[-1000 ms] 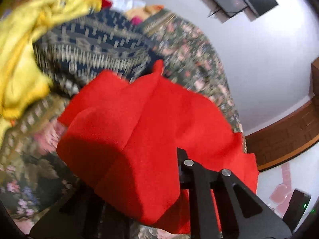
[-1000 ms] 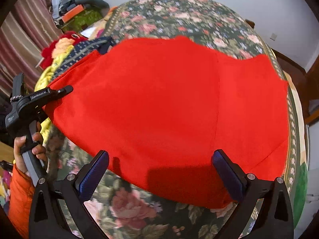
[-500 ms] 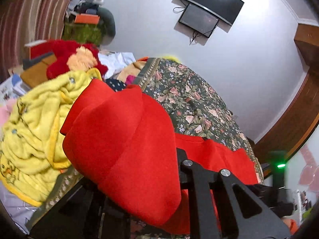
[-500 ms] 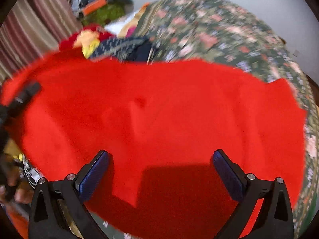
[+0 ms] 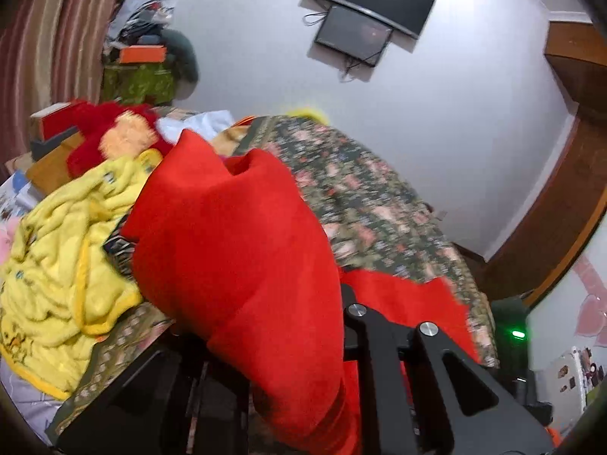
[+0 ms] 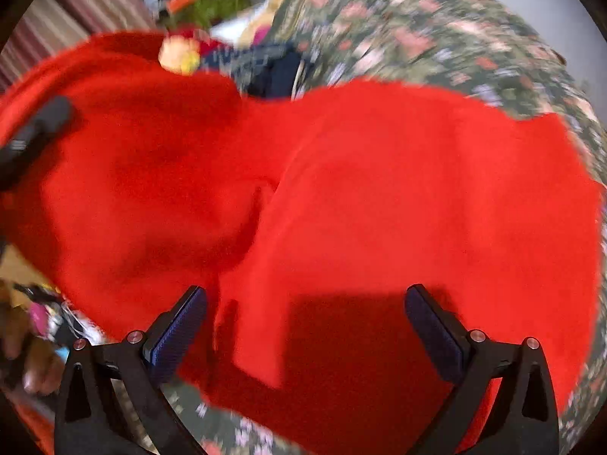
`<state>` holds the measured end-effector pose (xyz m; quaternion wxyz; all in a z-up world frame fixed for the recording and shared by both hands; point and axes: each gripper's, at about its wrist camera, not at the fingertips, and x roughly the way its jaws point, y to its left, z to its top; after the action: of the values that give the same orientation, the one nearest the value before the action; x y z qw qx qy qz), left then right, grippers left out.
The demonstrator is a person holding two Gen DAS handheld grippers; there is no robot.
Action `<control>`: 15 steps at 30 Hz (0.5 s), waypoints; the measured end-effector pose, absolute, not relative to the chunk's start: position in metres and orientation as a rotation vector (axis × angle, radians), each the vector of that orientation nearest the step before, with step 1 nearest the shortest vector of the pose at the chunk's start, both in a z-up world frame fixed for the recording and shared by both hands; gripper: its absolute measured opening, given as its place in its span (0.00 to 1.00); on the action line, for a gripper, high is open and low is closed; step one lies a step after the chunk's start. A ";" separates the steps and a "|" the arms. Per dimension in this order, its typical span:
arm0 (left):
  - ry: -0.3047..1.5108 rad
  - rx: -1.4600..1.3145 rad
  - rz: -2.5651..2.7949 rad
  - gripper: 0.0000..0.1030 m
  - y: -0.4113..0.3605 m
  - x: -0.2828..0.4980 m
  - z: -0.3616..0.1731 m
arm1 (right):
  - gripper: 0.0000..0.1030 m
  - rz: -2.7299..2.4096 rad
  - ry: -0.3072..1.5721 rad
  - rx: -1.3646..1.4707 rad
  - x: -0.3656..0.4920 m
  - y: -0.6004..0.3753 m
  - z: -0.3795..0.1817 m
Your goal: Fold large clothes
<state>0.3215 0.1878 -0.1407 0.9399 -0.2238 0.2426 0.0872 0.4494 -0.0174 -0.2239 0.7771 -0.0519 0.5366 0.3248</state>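
Right wrist: red cloth (image 6: 341, 189) apparently lying crosswise, blurred

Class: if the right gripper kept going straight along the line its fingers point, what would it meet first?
Most likely the red cloth: it fills the space ahead of the open right gripper, spread over the floral bedspread. Blur leaves depth unclear.

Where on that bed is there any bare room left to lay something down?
Free: the floral bedspread beyond the red cloth, toward the white wall. Crowded: the side with the yellow fleece blanket and red plush toy.
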 end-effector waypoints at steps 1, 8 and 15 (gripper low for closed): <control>0.490 -0.452 0.160 0.13 0.180 0.327 -0.135 | 1.00 0.685 1.127 -0.085 0.448 -0.038 -0.213; 0.479 -0.352 -0.031 0.12 0.076 0.378 -0.111 | 1.00 0.437 0.974 0.003 0.431 -0.174 -0.174; 0.744 -0.209 -0.209 0.12 -0.027 0.422 -0.173 | 1.00 0.320 0.987 0.108 0.411 -0.255 -0.179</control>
<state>0.4216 -0.0267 -0.1727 0.9210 -0.1016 0.3622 -0.1016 0.4109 -0.2546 -0.1793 0.8670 0.0518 0.4714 0.1529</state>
